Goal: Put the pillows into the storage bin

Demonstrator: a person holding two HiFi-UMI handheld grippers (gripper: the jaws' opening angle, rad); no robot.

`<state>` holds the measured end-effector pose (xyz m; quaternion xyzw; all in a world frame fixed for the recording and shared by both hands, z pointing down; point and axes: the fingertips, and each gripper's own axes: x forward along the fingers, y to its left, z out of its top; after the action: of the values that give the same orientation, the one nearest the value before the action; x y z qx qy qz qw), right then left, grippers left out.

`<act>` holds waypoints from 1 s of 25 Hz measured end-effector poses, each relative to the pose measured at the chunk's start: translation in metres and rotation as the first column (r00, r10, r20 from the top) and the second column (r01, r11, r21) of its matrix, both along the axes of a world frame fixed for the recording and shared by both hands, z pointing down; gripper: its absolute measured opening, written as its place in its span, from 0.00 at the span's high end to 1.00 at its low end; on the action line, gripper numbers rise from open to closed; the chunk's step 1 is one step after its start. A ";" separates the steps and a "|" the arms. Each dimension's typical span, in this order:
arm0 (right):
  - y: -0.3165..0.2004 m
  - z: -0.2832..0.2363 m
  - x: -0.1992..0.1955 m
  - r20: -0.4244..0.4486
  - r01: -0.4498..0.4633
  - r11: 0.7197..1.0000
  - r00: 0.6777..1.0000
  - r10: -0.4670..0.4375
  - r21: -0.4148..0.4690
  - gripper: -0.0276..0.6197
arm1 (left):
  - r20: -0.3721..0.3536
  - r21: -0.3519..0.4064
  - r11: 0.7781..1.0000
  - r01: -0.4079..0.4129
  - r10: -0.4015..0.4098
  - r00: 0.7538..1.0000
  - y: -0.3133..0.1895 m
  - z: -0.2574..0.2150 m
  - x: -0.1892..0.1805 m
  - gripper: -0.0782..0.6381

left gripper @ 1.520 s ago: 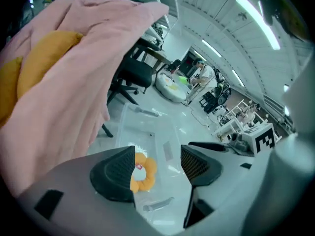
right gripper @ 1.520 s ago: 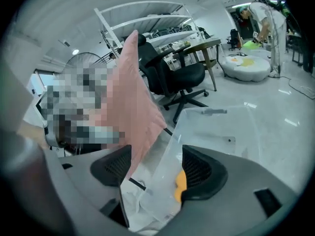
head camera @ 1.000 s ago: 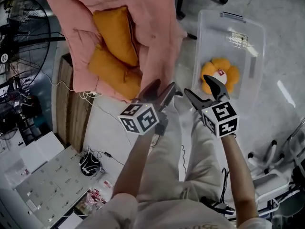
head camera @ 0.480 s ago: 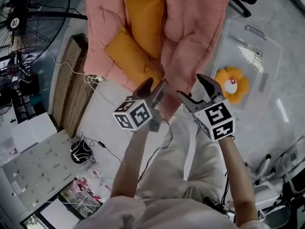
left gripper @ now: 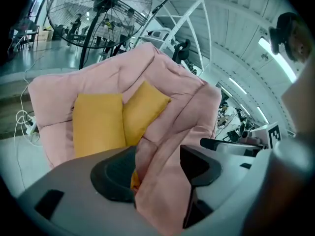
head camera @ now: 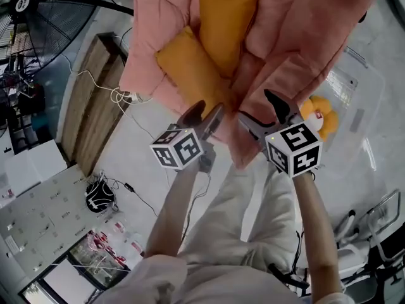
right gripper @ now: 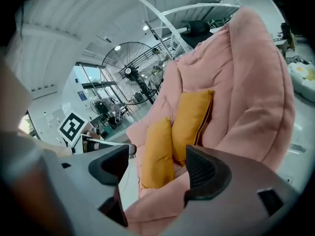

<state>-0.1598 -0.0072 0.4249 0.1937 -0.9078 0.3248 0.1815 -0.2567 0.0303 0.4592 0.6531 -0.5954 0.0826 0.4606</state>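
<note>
With the left gripper (head camera: 205, 111) spread and the right gripper (head camera: 259, 108) just opened wider, neither pinching anything, reach past the front fold of the pink beanbag chair (head camera: 304, 37) and pinch an orange pillow (head camera: 226, 24) on its seat, not the cover.

A long mustard-orange pillow (head camera: 224, 21) and a second orange pillow (head camera: 190, 71) leaned together, touching, on the pink padded seat (head camera: 304, 37). A yellow flower-shaped pillow (head camera: 315, 109) lay inside the clear storage bin (head camera: 354, 100), just beside the seat.
</note>
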 end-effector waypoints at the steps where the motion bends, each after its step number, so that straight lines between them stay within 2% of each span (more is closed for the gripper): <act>1: 0.001 0.004 -0.008 -0.005 0.009 1.000 1.000 -0.009 -0.001 0.40 | -0.005 -0.004 1.000 0.002 -0.002 1.000 0.002 0.004 -0.008 0.48; 12: 0.002 0.051 -0.089 -0.080 0.046 0.995 0.995 -0.053 -0.087 0.36 | 0.001 -0.079 0.994 0.082 -0.082 0.997 0.014 0.057 -0.106 0.47; 19: 0.001 0.094 -0.127 -0.131 0.048 0.990 0.989 -0.066 -0.134 0.34 | -0.061 -0.112 0.980 0.162 -0.170 0.984 0.009 0.094 -0.157 0.45; 22: 0.002 0.109 -0.137 -0.154 0.049 0.988 0.985 -0.072 -0.149 0.33 | -0.080 -0.115 0.968 0.222 -0.232 0.969 0.005 0.106 -0.173 0.38; 25: 0.000 0.121 -0.146 -0.167 0.060 0.986 0.982 -0.086 -0.156 0.31 | -0.094 -0.115 0.963 0.243 -0.254 0.963 -0.002 0.117 -0.181 0.36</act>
<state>-0.3062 -0.0071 0.5463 0.1736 -0.8679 0.3674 0.2857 -0.4381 0.0288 0.5757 0.5521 -0.6420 0.0193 0.5317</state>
